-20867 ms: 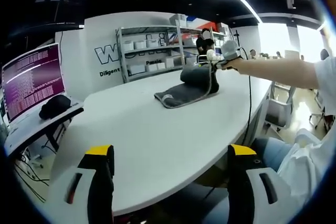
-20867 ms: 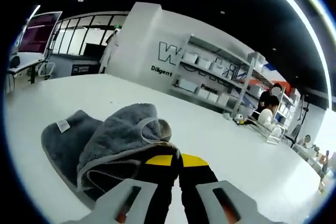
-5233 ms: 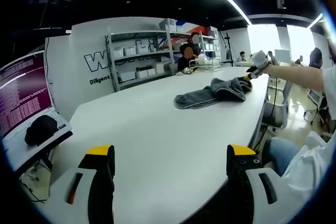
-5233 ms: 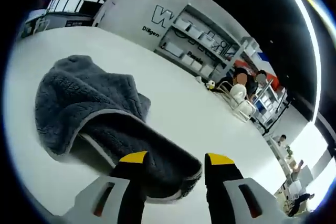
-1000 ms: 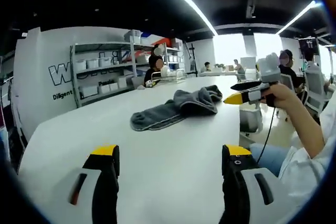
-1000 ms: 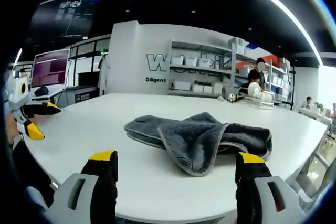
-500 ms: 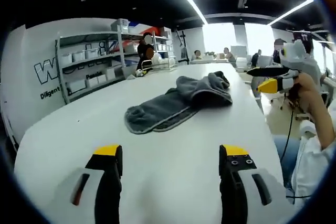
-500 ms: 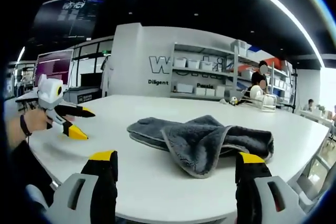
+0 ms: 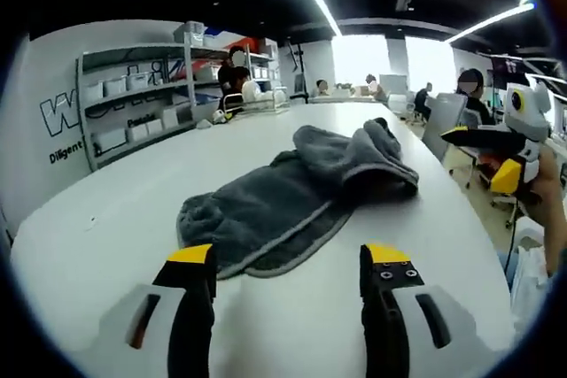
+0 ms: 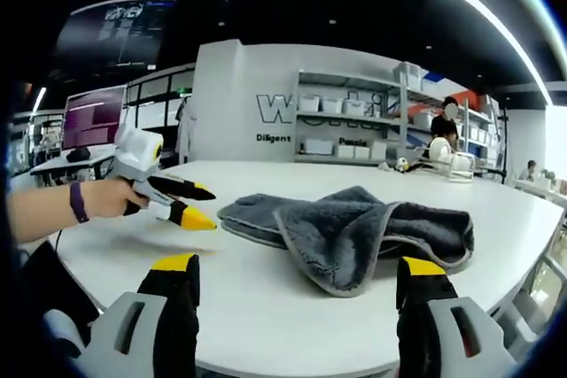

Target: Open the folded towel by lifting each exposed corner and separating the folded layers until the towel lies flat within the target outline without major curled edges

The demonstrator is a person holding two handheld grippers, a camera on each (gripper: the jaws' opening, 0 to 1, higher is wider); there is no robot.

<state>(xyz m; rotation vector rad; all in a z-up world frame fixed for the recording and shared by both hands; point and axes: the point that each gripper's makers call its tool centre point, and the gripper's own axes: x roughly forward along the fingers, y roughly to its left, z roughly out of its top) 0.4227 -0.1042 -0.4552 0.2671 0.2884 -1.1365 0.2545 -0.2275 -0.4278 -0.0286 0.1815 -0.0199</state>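
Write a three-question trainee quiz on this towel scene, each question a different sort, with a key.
1. True or false: the grey terry towel lies fully flat on the white oval table.
2. How do the jaws of the left gripper stand? A. shut on the towel B. open, holding nothing C. shut on nothing
3. Fill in: in the right gripper view, the left gripper reaches toward the towel from the picture's ____ side.

Key: 1 false, it is bunched and folded over; 2 B; 3 left. The right gripper is open too.

An office-lab: storage shelving [image 10: 350,126], a monitor [image 10: 93,112], a white table [image 10: 266,289].
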